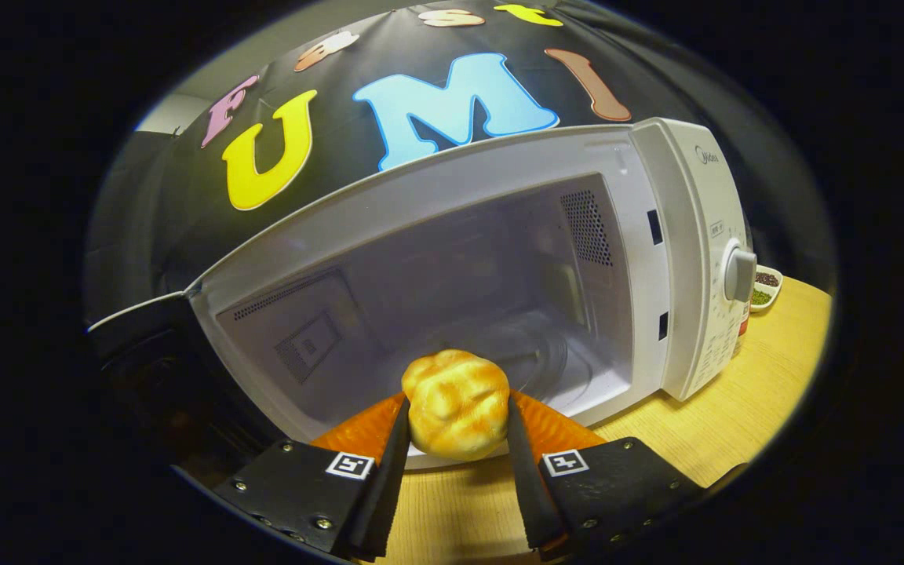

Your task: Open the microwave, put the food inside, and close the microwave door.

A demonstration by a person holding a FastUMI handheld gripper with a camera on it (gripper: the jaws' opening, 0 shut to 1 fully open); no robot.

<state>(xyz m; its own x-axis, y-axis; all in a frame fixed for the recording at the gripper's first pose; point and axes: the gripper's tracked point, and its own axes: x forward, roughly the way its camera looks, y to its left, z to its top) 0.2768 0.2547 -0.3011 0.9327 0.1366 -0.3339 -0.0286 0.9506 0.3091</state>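
The gripper [456, 439] has its two black fingers [389, 463] clamped on a golden bun [456, 404], one finger pressing each side, so the food is held clear of the worktop [734, 424] and sits just in front of the microwave [452, 282]. The door [138, 329] is already swung wide to the left, leaving the cavity open, with the glass turntable [530, 353] showing on its floor beyond the bun. An orange plate or mat [554, 428] lies under and behind the bun at the sill of the opening; whether it rests on the worktop or on the microwave's edge is hard to tell. The step in hand looks to be the middle one: opening is done, and the bun is on its way in but not yet past the sill. The next move calls for carrying the bun forward and slightly up over the front lip, setting it down near the middle of the turntable, then letting the fingers part and drawing them straight back without dragging the bun. After that the door must be reached on the left and pushed to. A small dish [766, 286] stands on the worktop past the control panel [723, 259], well out of the way.
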